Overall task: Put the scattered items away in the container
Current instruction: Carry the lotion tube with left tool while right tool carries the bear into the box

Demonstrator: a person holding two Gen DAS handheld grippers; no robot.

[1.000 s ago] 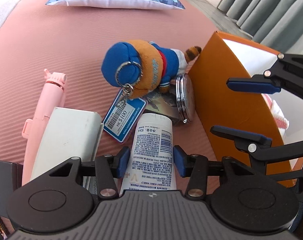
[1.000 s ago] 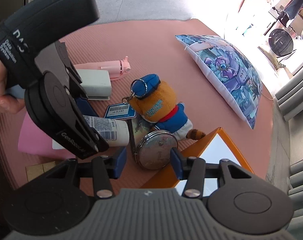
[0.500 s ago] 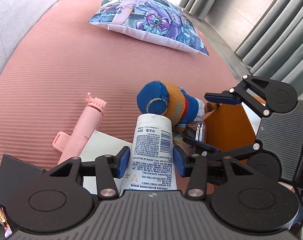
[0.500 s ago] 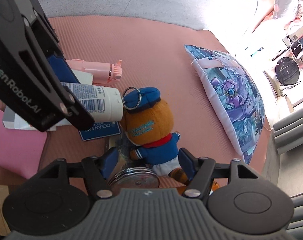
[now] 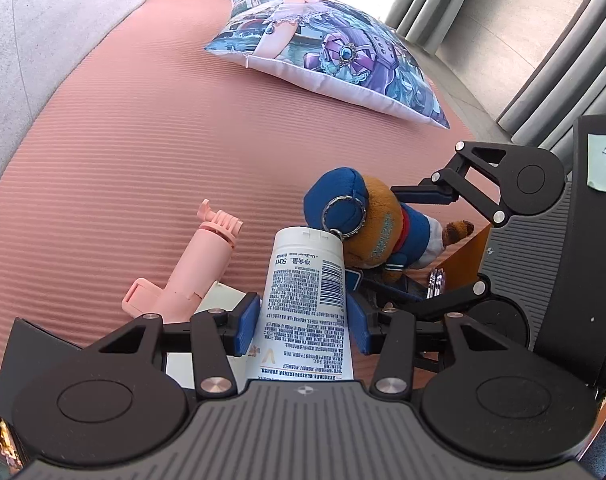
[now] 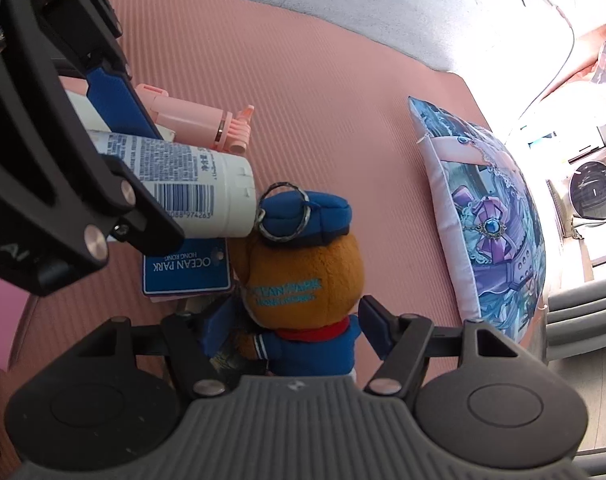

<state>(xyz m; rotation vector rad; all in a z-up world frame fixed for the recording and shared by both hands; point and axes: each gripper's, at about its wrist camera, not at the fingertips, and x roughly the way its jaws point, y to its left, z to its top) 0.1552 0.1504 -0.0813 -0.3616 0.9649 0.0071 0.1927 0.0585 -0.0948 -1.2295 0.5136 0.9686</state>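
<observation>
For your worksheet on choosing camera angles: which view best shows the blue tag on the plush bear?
The right wrist view: the blue rectangular card tag lies face up, its "OCEAN PARK" print legible beside the brown plush bear. In the left wrist view the white plastic tube hides the tag.

Both grippers, left gripper and right gripper, are black linkages with silver screws, blue finger pads and ribbed grey housings with round discs.
</observation>
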